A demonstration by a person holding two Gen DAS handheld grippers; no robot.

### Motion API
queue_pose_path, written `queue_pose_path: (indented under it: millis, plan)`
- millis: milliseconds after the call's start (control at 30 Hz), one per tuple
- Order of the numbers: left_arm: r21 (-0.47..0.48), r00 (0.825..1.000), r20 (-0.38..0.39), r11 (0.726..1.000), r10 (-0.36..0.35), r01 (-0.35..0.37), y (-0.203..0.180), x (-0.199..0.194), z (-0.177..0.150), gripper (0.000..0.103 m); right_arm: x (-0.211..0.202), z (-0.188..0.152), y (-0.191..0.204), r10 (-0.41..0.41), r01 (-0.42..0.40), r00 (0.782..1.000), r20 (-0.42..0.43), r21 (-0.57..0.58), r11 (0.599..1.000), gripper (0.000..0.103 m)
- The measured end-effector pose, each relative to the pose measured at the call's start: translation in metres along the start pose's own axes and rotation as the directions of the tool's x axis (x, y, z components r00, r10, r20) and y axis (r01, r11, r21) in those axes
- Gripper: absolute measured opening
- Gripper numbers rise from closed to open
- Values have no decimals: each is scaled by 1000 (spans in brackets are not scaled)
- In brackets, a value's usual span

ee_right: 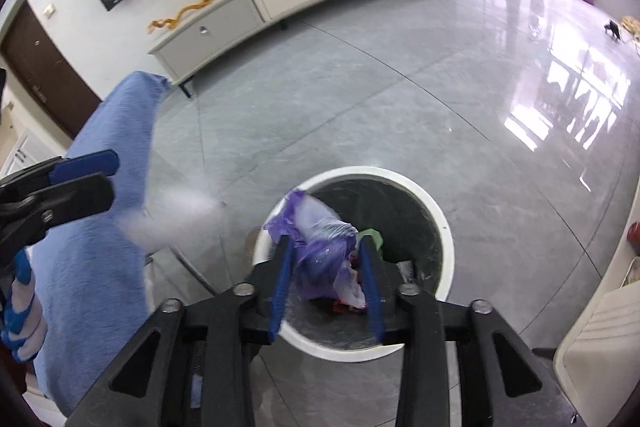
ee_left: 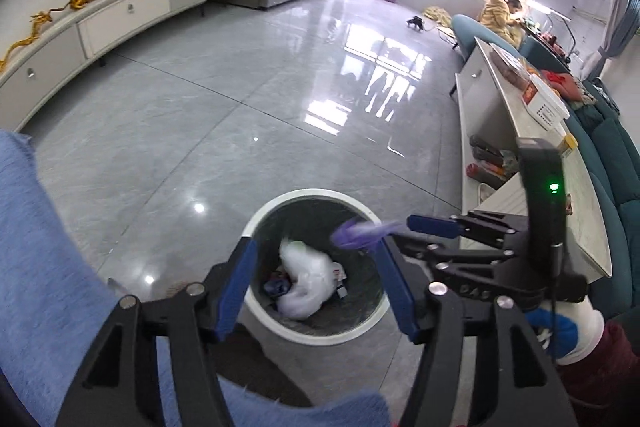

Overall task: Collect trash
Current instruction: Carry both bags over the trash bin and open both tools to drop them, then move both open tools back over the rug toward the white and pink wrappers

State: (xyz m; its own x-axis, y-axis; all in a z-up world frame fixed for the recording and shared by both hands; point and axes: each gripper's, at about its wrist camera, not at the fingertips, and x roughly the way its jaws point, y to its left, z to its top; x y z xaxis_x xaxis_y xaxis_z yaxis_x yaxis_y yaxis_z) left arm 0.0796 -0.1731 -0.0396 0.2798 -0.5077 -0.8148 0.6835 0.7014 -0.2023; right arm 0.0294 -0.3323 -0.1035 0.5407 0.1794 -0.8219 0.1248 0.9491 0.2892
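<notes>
Fingers of the left gripper [ee_left: 316,287] stand wide and empty at lower centre, above the bin [ee_left: 260,215]. Right gripper [ee_right: 326,283] fingers stand apart around a purple bag [ee_right: 320,247]; contact unclear.

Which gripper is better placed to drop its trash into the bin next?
Right. Its gripper has the purple bag between its jaws, above the white bin. The left gripper is open, nothing between its jaws.

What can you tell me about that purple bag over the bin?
The purple bag is thin, crinkled, see-through plastic with a paler film bunched into it. It hangs crumpled between the blue fingers of the right tongs, directly above the round white-rimmed bin. In the left wrist view it shows only as a purple blur.
</notes>
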Motion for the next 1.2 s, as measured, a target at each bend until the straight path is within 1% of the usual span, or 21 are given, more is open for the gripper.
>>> queue_pose_path:
  millis: [100,200,367,533,667,800,867,900,933,1067,1200]
  plan:
    - [-7,1000,-10,1000,-5,5,-4,9,3,62,8,0,-13,-6,7,1000,-4,30,1000,45]
    - [-12,1000,4,1000,3,-3,-6,9,3,62,9,-2,-18,-14,14,1000,-4,43,999,46]
    - [-30,996,48,997,70,-69,-8,-6,-5,62,0,-5,-12,-20,20,1000,15,36,999,46]
    - [-54,982,113,988,149,-144,-12,-35,-16,62,-20,-6,-8,-20,18,998,57,35,999,51]
    - [-84,965,167,978,201,-189,-14,-62,-27,62,-38,-9,2,-24,22,996,82,22,1000,51]
    - [-98,938,229,965,259,-243,-13,-95,-40,62,-56,-9,14,-22,21,994,104,6,1000,51]
    - [-104,925,259,960,277,-259,-12,-111,-44,66,-65,-9,23,-20,22,993,117,-10,1000,51]
    - [-110,916,278,957,288,-268,-11,-120,-48,72,-71,-8,28,-20,23,992,125,-20,1000,52]
    - [-119,906,300,954,299,-275,-9,-129,-52,75,-77,-6,33,-20,24,991,133,-31,999,52]
    - [-142,880,350,947,320,-288,-3,-158,-64,75,-100,0,57,-11,24,985,172,-70,997,54]
    - [-175,855,393,940,338,-292,8,-188,-82,75,-116,3,82,17,4,980,196,-107,994,54]
